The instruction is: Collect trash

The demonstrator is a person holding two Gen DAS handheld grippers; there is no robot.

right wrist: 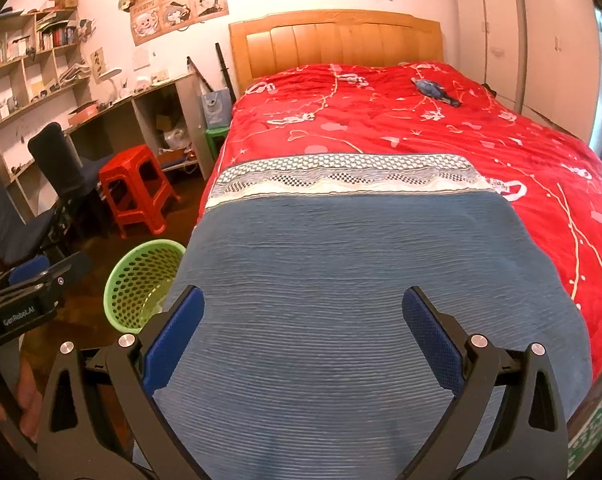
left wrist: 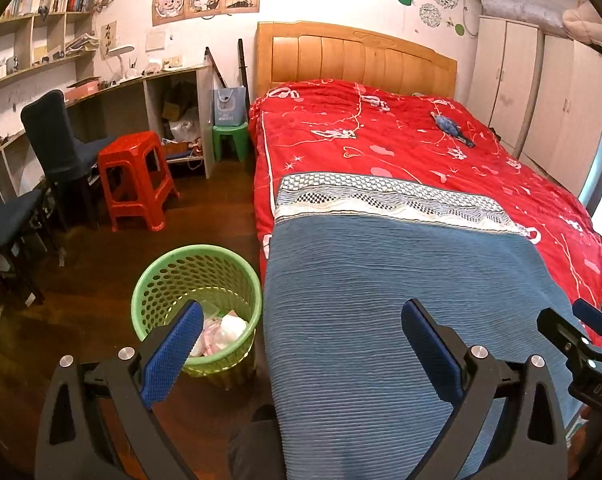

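A green mesh wastebasket (left wrist: 197, 276) (right wrist: 139, 284) stands on the wooden floor beside the foot of the bed. It holds pale plastic wrappers (left wrist: 221, 332). My left gripper (left wrist: 301, 320) is open above the blue blanket (left wrist: 401, 300) (right wrist: 341, 280), its left pad over the basket's rim. My right gripper (right wrist: 303, 312) is open over the same blanket with nothing between its fingers. A small blue crumpled item (left wrist: 451, 126) (right wrist: 435, 90) lies on the red quilt (left wrist: 381, 136) (right wrist: 381, 120) near the headboard.
A red stool (left wrist: 135, 178) (right wrist: 135, 188), dark chairs (left wrist: 57, 140) and a desk with shelves (left wrist: 33, 40) fill the left side. A green stool (left wrist: 230, 140) with a bag stands by the wooden headboard (left wrist: 357, 56). Wardrobes (left wrist: 541, 92) line the right wall.
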